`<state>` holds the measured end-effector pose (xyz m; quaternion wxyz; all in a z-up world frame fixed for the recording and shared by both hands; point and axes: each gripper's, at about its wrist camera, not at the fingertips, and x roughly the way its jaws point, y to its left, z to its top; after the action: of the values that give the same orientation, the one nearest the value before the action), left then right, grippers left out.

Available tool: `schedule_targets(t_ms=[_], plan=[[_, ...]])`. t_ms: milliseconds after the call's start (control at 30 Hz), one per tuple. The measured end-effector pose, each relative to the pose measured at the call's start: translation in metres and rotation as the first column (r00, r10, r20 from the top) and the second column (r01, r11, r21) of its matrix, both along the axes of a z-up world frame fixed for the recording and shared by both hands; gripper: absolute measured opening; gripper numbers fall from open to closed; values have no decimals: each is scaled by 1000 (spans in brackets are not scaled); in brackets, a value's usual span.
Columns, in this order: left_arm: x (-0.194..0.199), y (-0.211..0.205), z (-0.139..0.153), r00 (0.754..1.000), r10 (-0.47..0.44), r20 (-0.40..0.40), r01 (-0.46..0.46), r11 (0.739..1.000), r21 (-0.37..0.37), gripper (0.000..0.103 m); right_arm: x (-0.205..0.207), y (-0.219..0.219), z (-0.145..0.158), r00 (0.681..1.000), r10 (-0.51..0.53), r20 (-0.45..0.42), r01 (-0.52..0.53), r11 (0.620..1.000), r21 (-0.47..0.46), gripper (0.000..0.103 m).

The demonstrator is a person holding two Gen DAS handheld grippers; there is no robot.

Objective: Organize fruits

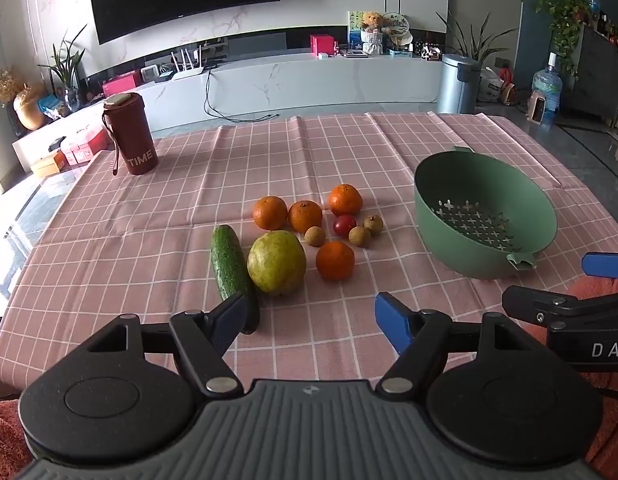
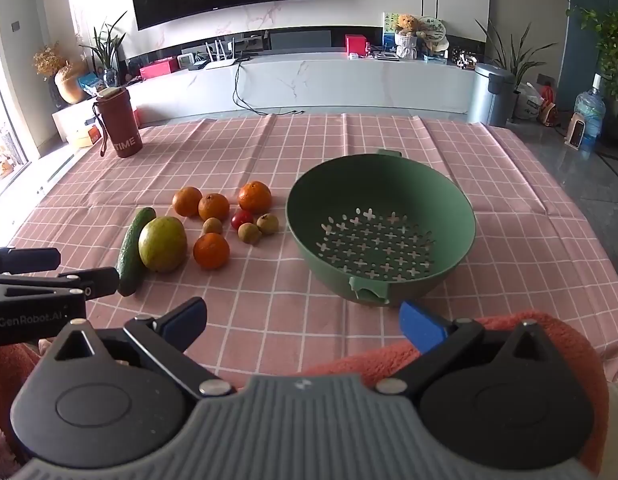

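Left gripper (image 1: 311, 316) spread wide, empty, lower centre; right gripper (image 2: 303, 322) likewise released. Fruit cluster – nearest orange (image 1: 335, 260), guava (image 1: 277, 262) – lay mid-frame, unsorted. Colander (image 2: 381, 232) right, empty. Judged: first pick pending – reach, close on one fruit.

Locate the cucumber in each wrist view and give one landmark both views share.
Left wrist: cucumber lies left of centre, touching the guava's left side, its near end behind the left gripper's left finger.
Right wrist: cucumber lies at the left, again touching the guava, its near end by the left gripper's tip.
Shared landmark: the green colander, right of the fruit in both.
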<state>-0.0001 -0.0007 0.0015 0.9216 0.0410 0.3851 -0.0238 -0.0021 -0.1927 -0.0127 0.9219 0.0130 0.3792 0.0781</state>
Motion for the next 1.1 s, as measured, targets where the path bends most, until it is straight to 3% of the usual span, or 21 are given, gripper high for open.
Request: schedule_targets(t_ms=[767, 1100], plan=[[-4, -1, 3, 1000, -11, 22, 11, 1000, 10, 86, 0, 6, -1, 1000, 2, -5, -2, 1000, -4, 98], [-5, -1, 5, 1000, -17, 25, 17, 1000, 5, 80, 0, 6, -1, 1000, 2, -5, -2, 1000, -4, 99]])
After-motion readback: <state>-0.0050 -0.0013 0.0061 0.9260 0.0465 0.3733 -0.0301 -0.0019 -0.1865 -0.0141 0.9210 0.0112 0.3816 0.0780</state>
